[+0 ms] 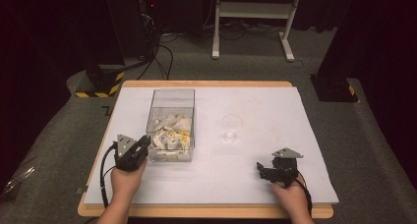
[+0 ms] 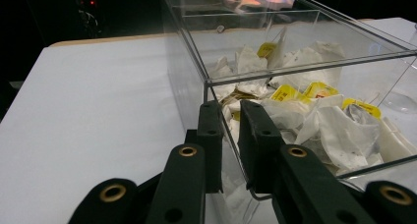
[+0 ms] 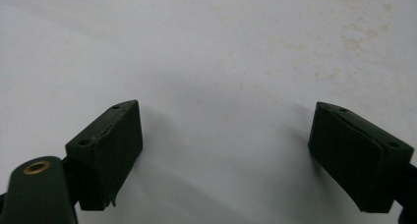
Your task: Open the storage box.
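A clear plastic box [image 1: 172,97] stands left of the table's middle, half full of white sachets [image 1: 171,135] with yellow tags. My left gripper [image 1: 144,144] is at the box's near left corner. In the left gripper view its jaws [image 2: 230,111] stand on either side of the box's clear wall [image 2: 305,69], one outside and one inside, pressed on it. The sachets [image 2: 339,130] lie just beyond the inner jaw. My right gripper [image 1: 260,170] rests low near the table's front right, and its jaws [image 3: 226,135] are spread wide over bare white tabletop with nothing between them.
A small clear glass cup [image 1: 231,127] stands upright right of the box, between the two grippers. The white tabletop [image 1: 265,106] has a wooden edge. Beyond it are dark floor, cables and a white stand [image 1: 251,17].
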### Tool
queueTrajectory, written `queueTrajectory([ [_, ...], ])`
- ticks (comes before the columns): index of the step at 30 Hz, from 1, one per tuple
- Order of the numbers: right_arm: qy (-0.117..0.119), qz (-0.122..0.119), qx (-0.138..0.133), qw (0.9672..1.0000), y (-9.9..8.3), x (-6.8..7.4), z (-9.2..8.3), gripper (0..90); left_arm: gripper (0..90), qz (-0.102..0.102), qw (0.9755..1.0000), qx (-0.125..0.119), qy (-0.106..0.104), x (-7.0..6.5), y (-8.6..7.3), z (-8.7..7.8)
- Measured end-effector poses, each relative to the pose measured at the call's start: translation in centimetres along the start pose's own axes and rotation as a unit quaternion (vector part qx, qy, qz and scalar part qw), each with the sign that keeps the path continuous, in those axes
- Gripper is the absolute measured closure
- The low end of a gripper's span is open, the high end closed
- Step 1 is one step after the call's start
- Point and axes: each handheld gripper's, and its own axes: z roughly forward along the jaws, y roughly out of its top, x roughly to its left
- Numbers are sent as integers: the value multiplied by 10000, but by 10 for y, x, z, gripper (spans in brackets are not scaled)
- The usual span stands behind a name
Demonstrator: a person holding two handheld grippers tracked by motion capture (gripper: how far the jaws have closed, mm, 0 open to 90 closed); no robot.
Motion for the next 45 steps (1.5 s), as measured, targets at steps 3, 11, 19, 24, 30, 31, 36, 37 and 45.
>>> queueTrajectory([
  [3,-1,-1,-1,10000,0,0,0,132,795,4,10000,16,0,-1,-1,-1],
  [11,-1,-1,-1,10000,0,0,0,132,798,6,10000,52,-20,-2,-3,-6],
  [19,-1,-1,-1,10000,0,0,0,132,797,22,10000,44,-48,-3,-8,-14],
  [24,-2,-2,-1,10000,0,0,0,132,800,45,10000,32,-44,-5,-12,-20],
  [30,-2,-12,-3,10000,0,0,0,132,804,64,10000,37,-44,-7,-15,-27],
  [31,-3,-1,0,10000,0,0,0,132,804,56,10000,41,-49,-7,-16,-28],
  [36,-3,-1,0,10000,0,0,0,132,807,70,9999,59,-43,-8,-18,-32],
  [37,-2,0,-1,10000,0,0,0,132,807,58,9999,67,-50,-9,-19,-33],
  [45,0,-13,-3,10000,0,0,0,132,813,-10,10000,88,-23,-12,-21,-38],
])
